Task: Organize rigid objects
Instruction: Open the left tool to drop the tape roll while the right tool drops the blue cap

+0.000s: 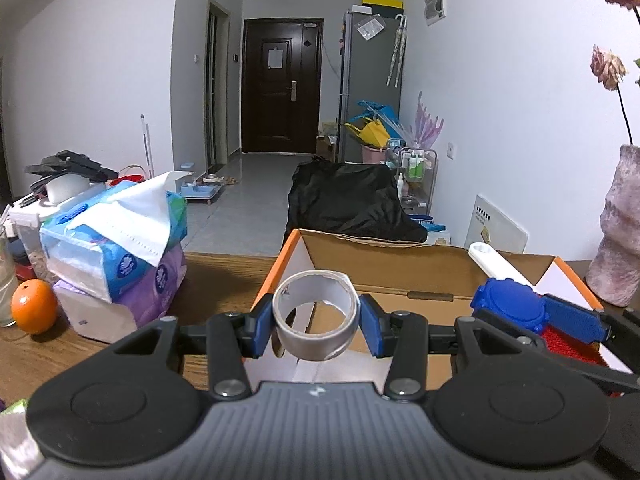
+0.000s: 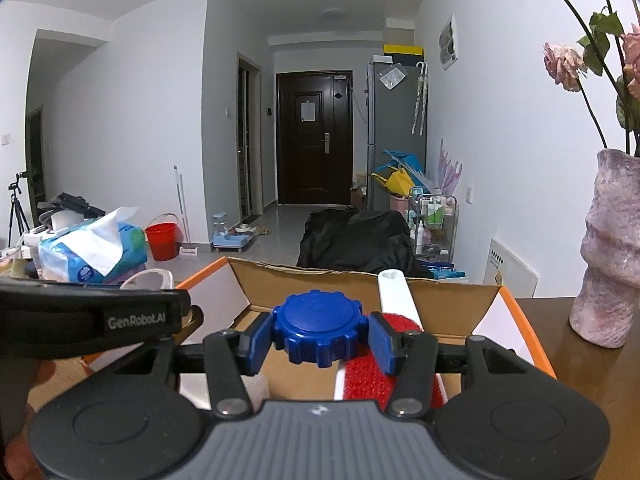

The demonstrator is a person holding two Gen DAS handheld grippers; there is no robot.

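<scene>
left gripper (image 1: 316,326): blue fingers (image 1: 258,330) clenched on a roll of grey tape (image 1: 315,316), held with its hole facing the camera, above the near left edge of the cardboard box (image 1: 400,268).
right gripper (image 2: 319,336): blue fingers (image 2: 256,340) clenched on a blue ridged lid (image 2: 319,326), flat face up, held over the open box; in the left wrist view the same lid (image 1: 506,304) sits to the right of the tape, both above the box.
cardboard box: open, orange-edged flaps spread, standing on a brown wooden table (image 1: 224,276).
inside the box: a white-handled brush with a red pad (image 2: 368,372), handle (image 2: 394,292) leaning up on the far wall, pad lying under the right gripper.
left on the table: a stack of tissue packs (image 1: 116,256), one sheet sticking up; an orange (image 1: 34,306) near its base.
right on the table: a pinkish textured vase (image 2: 608,248) with dried pink roses (image 2: 564,66), standing beside the box.
beyond the table: a black bag (image 1: 352,200) on the floor, a red bucket (image 2: 162,240), a trolley with bottles (image 2: 434,216), a grey fridge (image 2: 396,132), a dark door (image 1: 282,84) at the far end of the hallway.
</scene>
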